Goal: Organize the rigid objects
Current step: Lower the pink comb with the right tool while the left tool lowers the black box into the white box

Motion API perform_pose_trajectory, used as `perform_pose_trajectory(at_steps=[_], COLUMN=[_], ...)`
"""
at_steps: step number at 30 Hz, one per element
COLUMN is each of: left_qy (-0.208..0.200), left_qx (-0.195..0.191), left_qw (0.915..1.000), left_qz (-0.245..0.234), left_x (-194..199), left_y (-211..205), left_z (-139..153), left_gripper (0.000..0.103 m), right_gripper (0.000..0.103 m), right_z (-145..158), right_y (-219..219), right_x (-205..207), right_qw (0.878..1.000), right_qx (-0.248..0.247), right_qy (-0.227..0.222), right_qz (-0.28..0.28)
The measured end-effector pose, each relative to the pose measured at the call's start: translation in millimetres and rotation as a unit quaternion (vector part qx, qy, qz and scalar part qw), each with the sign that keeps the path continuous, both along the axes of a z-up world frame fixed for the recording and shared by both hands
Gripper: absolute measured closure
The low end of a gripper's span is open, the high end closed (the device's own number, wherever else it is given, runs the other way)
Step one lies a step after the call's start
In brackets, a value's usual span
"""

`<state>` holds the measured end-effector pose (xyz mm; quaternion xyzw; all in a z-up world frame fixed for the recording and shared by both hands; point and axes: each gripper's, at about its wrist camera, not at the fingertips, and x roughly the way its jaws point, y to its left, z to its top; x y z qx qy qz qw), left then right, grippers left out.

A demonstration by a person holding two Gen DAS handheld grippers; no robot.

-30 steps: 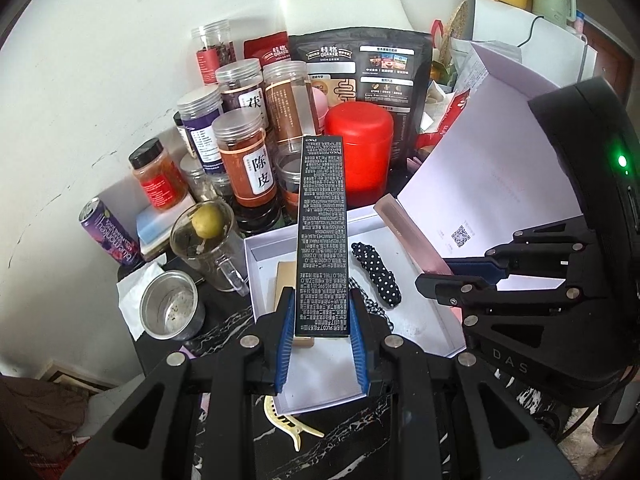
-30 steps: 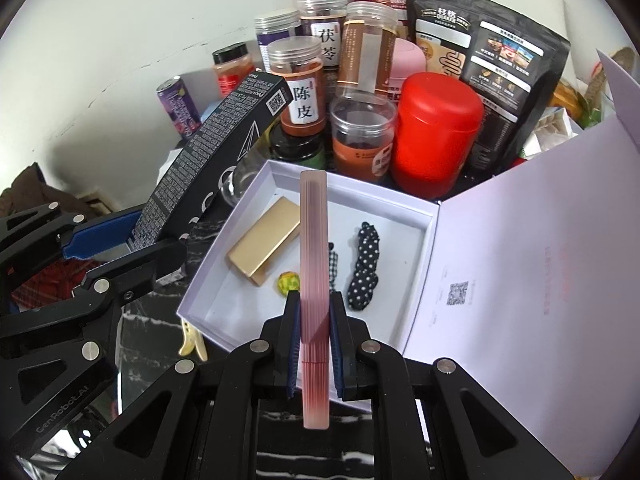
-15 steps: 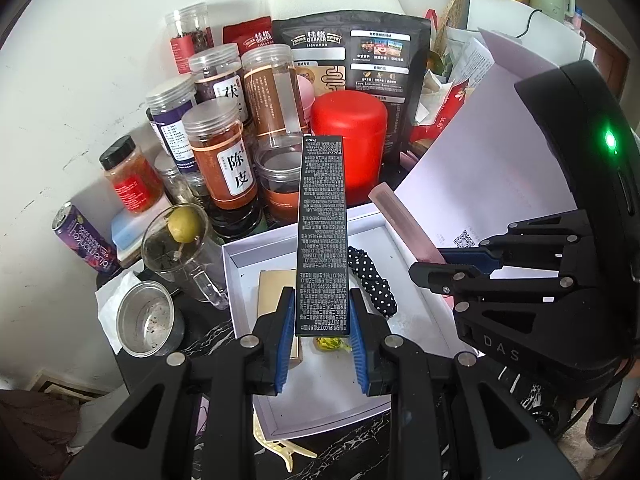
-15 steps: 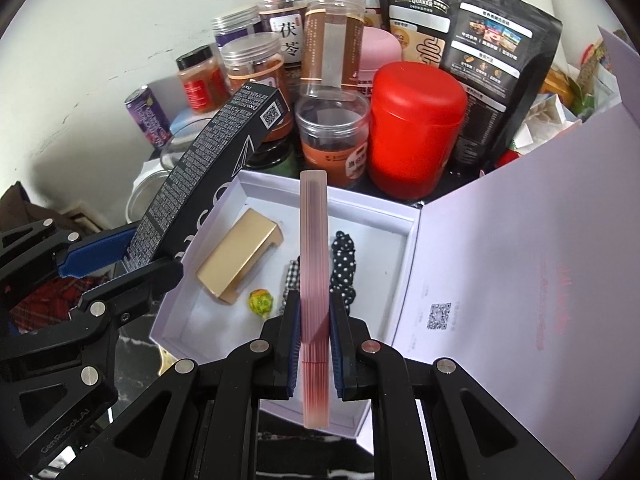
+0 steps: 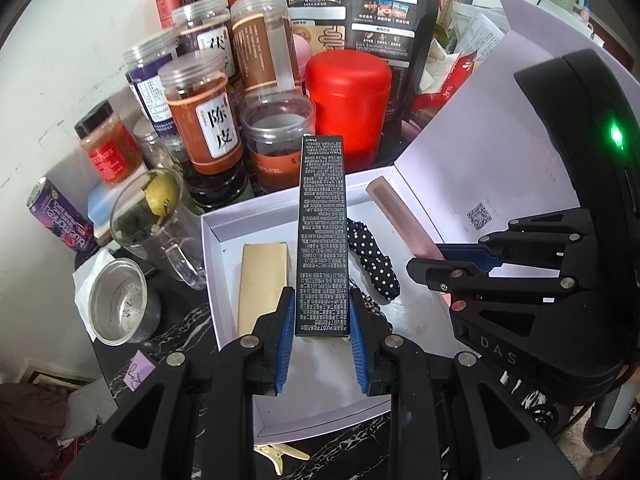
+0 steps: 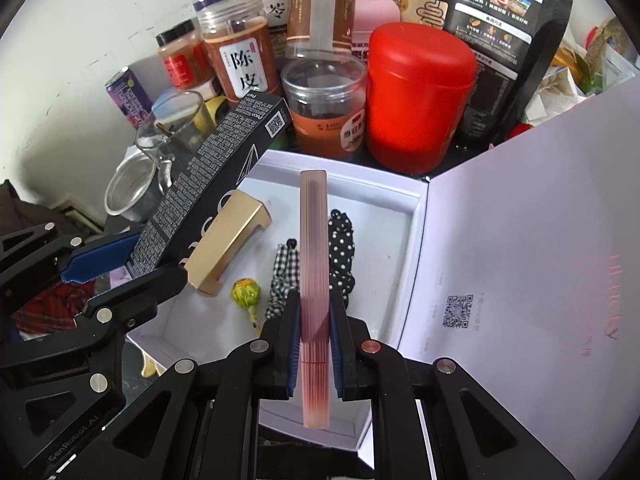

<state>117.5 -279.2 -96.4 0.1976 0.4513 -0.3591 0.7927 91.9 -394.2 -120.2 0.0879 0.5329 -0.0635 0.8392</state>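
My left gripper (image 5: 321, 322) is shut on a long black printed box (image 5: 322, 232), held over the open white box (image 5: 216, 280). My right gripper (image 6: 314, 332) is shut on a slim pink ribbed case (image 6: 314, 256), also above the white box (image 6: 400, 240). Inside the white box lie a gold block (image 6: 228, 248), a polka-dot hair tie (image 6: 342, 248), a checked hair tie (image 6: 284, 280) and a lollipop (image 6: 246, 293). In the right wrist view the black box (image 6: 208, 192) slants up at the left. The left wrist view shows the pink case (image 5: 400, 216) at the right.
Spice jars (image 5: 204, 120), a red canister (image 5: 348, 96) and a black pouch (image 5: 360, 4) crowd behind the box. A glass mug (image 5: 152, 216), a metal cup (image 5: 118, 300) and a purple can (image 5: 60, 216) stand left. The white lid (image 6: 520, 240) rises at right. A yellow hair clip (image 5: 280, 454) lies in front.
Both grippers have sunk toward the white box with their objects still held. The box and its contents now look larger and nearer in both views.
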Motion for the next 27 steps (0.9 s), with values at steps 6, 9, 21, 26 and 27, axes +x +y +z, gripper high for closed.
perform_pose_trajectory(at_steps=[6, 9, 21, 26, 27], left_qy=[0.014, 0.019, 0.059, 0.073, 0.078], left_qx=[0.009, 0.012, 0.026, 0.034, 0.036], left_qw=[0.9999, 0.9997, 0.9979, 0.9967, 0.9963], left_qz=[-0.004, -0.006, 0.002, 0.004, 0.005], left_x=[1.1, 3.0, 10.6, 9.9, 10.5], left_y=[-2.8, -3.7, -4.0, -6.8, -7.5], left_z=[-13.1, -17.8, -43.1, -52.8, -55.8], left_gripper=[0.078, 0.078, 0.078, 0.078, 0.078], right_gripper=[0.090, 0.090, 0.090, 0.090, 0.090], right_z=[-13.4, -19.3, -43.5, -52.6, -54.3], right_y=[-2.3, -2.8, -1.9, -2.6, -2.9], right_x=[1.9, 3.8, 12.1, 15.6, 16.6], right_qw=[1.000, 1.000, 0.999, 0.998, 0.998], right_qx=[0.000, -0.001, 0.000, 0.000, 0.000], right_qy=[0.016, 0.024, 0.049, 0.059, 0.060], right_qz=[-0.005, -0.008, -0.013, -0.016, -0.016])
